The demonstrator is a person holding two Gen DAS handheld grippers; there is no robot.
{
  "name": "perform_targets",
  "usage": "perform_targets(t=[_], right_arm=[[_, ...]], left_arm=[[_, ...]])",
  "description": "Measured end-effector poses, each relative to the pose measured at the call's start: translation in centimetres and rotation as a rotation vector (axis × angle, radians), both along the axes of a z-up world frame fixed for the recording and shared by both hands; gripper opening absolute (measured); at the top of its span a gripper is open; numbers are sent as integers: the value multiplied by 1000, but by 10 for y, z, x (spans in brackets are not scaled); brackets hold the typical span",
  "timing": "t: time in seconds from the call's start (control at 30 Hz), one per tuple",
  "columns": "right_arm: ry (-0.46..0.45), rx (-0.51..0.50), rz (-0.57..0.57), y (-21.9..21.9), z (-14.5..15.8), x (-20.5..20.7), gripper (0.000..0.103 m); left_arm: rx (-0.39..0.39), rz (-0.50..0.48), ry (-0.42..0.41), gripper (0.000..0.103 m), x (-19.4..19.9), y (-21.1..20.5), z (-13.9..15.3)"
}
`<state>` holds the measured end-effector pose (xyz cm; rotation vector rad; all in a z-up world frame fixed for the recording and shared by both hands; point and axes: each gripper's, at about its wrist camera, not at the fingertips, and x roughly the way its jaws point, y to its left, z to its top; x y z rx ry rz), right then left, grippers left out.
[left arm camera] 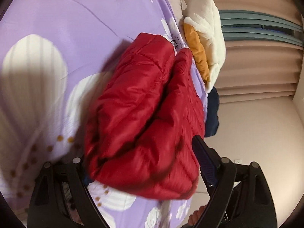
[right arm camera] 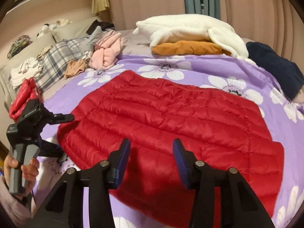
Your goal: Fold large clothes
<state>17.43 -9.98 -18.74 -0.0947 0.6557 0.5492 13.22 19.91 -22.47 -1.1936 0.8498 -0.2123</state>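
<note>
A red quilted puffer jacket [right arm camera: 171, 117] lies spread flat on the purple flowered bedspread [right arm camera: 218, 66]. My right gripper [right arm camera: 152, 152] is open and empty, just above the jacket's near edge. My left gripper [right arm camera: 57, 129] is at the jacket's left side, held by a hand. A bunched red part of the jacket, apparently a sleeve [right arm camera: 24, 96], rises above it. In the left wrist view this red fabric [left arm camera: 144, 117] fills the space between the wide-apart fingers [left arm camera: 205, 161]. Whether they pinch it is hidden.
Folded white fleece [right arm camera: 190, 30] on an orange garment [right arm camera: 186, 47] and a dark navy garment [right arm camera: 275, 64] lie at the bed's far right. Pink clothes [right arm camera: 106, 55], a plaid blanket [right arm camera: 55, 60] and small items lie far left. Pillows and a headboard shelf stand behind.
</note>
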Motion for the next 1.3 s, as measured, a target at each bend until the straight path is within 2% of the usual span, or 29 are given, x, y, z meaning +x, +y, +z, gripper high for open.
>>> perform_targets(t=[0.1,0.13,0.17,0.2,0.23,0.3,0.37,0.5,0.6,0.73,0.83,0.9,0.97,1.07,1.2,1.3], right_arm=[[30,1,-14,5,-12,9,37],[42,-7,-23,6,-17,11,36],[52,-15,-29,8,-22,13,35],[60,-20,-33,9,-27,15,35],[64,-19,-37,9,-29,15,35],[78,-8,-44,7,-33,17,35],[90,9,-55,4,-35,19,35],[114,66,-74,-4,-38,20,35],[133,124,-84,-12,-40,22,35],[172,242,-84,-29,-44,26,35],[210,328,-82,-47,-44,26,35],[181,328,-81,-58,-35,15,35],[105,279,-96,-77,-22,-6,35],[49,237,-188,-116,-13,-28,35],[60,258,-352,-167,-21,-35,35],[138,316,-389,-185,-37,-29,35]], left_arm=[[57,3,11,84,8,-1,4],[89,1,27,80,11,-2,6],[123,-1,35,70,13,-4,9],[161,-5,31,65,15,-6,15],[199,-8,22,62,16,-7,20],[297,-32,-21,48,20,-18,43],[410,-73,-82,48,25,-36,70],[629,-186,-238,47,32,-97,126],[723,-286,-338,47,33,-146,150],[811,-421,-400,50,29,-203,153],[823,-485,-409,50,31,-226,151],[830,-510,-412,50,34,-237,149],[843,-531,-413,50,37,-250,148],[883,-561,-418,50,36,-265,145],[941,-605,-431,50,30,-287,137],[986,-643,-448,50,25,-306,130]])
